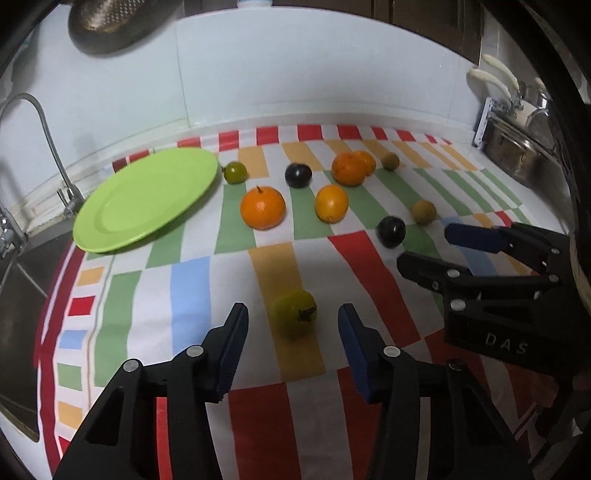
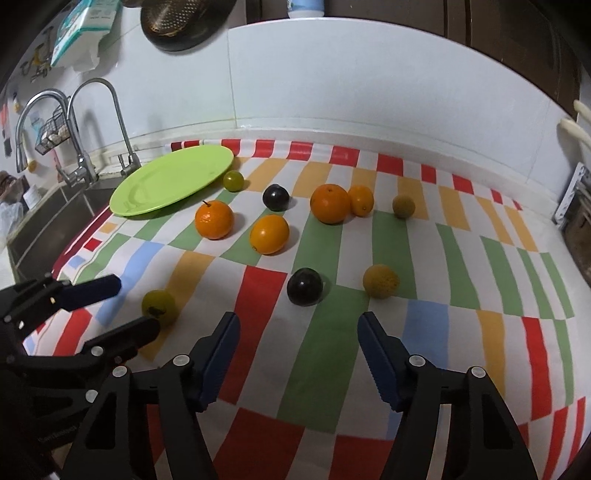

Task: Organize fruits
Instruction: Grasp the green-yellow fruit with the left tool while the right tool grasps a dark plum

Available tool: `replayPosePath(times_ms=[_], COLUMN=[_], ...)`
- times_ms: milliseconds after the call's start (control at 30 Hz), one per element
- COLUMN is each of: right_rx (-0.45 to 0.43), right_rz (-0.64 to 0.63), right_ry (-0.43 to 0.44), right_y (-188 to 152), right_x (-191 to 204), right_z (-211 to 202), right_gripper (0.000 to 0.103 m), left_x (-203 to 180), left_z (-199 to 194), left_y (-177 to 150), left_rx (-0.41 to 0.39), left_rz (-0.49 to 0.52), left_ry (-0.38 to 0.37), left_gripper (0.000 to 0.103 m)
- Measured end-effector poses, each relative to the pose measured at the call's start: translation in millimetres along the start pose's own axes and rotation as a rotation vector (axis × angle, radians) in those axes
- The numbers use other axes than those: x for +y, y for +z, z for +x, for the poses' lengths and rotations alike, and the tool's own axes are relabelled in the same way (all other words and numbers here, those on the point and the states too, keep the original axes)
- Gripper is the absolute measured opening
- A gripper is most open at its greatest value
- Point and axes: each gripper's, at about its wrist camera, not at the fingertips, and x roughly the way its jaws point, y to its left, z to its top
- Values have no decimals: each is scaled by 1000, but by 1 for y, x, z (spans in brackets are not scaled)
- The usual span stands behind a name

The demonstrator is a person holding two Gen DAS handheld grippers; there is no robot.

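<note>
Starting from nothing sorted: round lime-green plastic plate bare, every fruit loose on striped cloth, left gripper part-open around yellow-green stemmed fruit without touching, right gripper part-open, empty, near dark plum.

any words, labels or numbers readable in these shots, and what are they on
"DAS": pale raised letters on the black body of the right tool, seen from the left wrist camera.
Faint pale lettering on the body of the left tool, at the lower left of the right wrist view: too blurred to read.
Print on the blue and white package hanging on the wall above the sink: too small and blurred to read.
Nothing else bears text.
</note>
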Motion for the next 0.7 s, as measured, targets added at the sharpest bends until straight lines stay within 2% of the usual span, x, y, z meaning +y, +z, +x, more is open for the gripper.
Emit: replayPosePath(times_ms=[67,233,367,433,700], right_rx=[10,2,0,6,22], right_rz=[4,2,18,16,28], right_ry=[11,12,14,26,22], right_y=[2,8,13,15,18], right_x=[-2,-4,-5,-4,-3], right_z=[6,15,22,26,41], right_gripper=[63,59,54,51,44], left_x=[2,6,12,14,21], left_z=[3,11,17,20,21], left_y=[0,2,3,3,9], left_rx=[10,16,28,39,36], left_rz=[-13,-19,-40,-50,-78], left_ry=[-8,-15,-38,-58,-56], left_gripper=[42,37,34,29,29])
